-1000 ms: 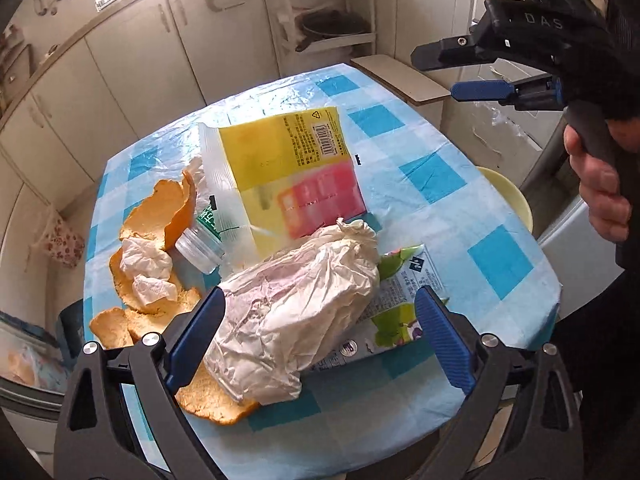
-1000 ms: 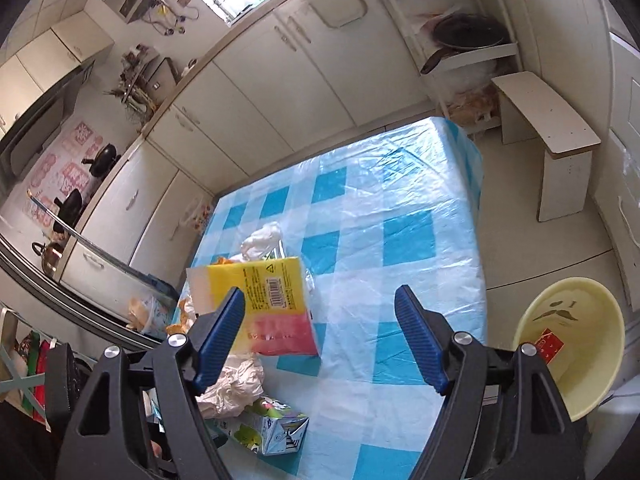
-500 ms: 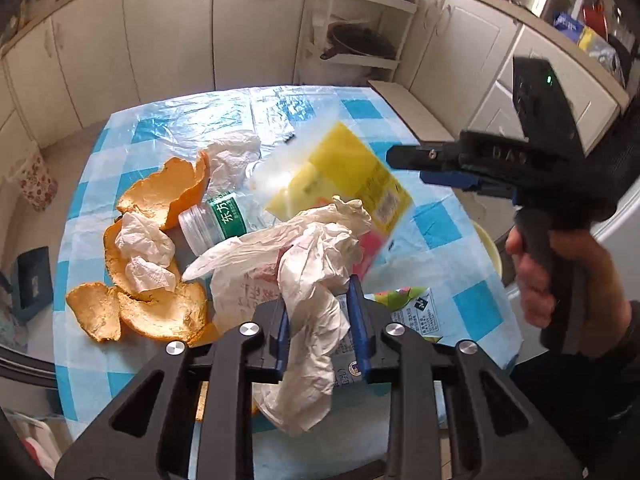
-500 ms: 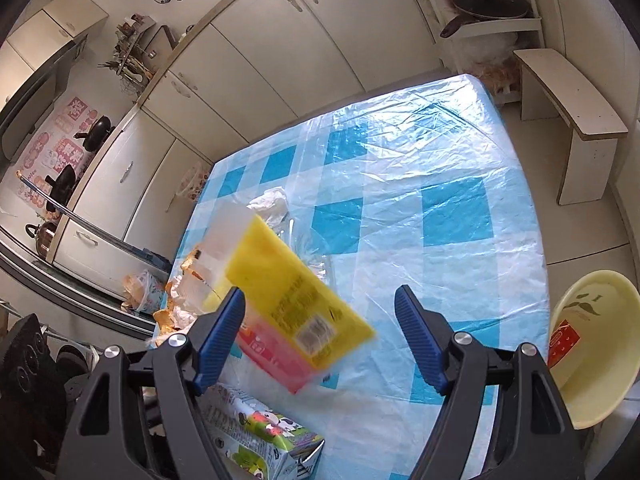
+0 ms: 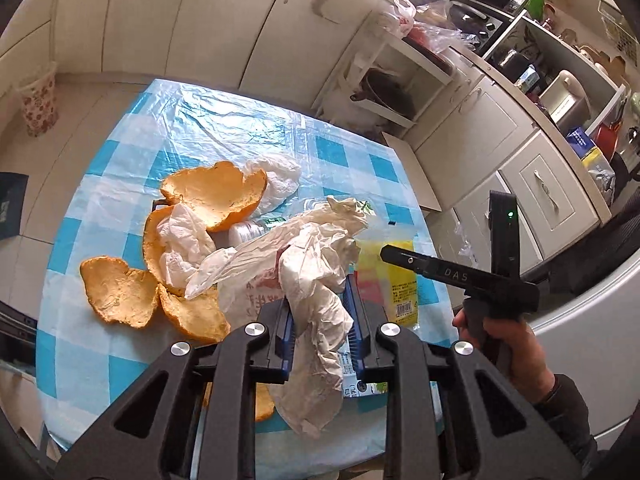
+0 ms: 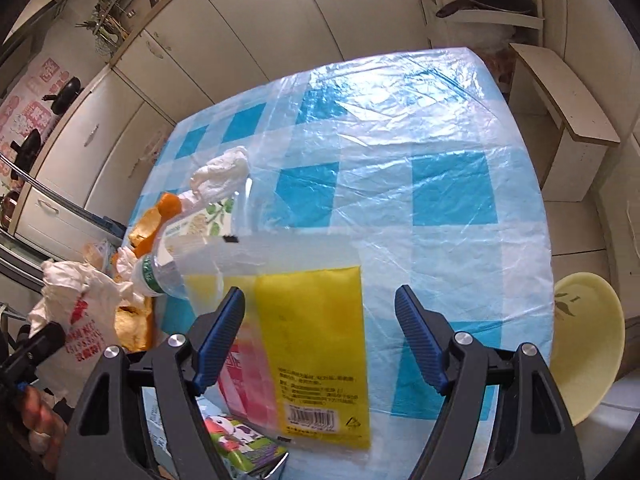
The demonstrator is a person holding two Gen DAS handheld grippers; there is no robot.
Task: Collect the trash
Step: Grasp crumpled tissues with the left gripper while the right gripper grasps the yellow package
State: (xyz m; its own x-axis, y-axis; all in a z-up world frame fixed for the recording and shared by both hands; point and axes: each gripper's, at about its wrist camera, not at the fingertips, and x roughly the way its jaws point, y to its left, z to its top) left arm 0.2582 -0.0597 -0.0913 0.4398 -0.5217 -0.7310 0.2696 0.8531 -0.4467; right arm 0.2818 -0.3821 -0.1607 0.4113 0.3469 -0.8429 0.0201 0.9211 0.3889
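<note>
- Left tongs (image 5: 322, 320) clenched on a crumpled plastic bag (image 5: 316, 280): light, soft, best pinched mid-bunch.
- Right tongs (image 6: 320, 336) released above a slippery yellow packet (image 6: 316, 344).

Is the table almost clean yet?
Not yet. Only a red item shows in the yellow bin. The left gripper grips the crumpled white bag. The right gripper is open above the yellow packet. Orange peels, a bottle and a carton remain.

Far half of table (image 6: 400, 120) is bare cloth, open to approach. Near edge crowded: peels (image 5: 120, 296), bottle (image 6: 160, 276), yellow packet (image 6: 316, 344), carton (image 6: 240, 444).
</note>
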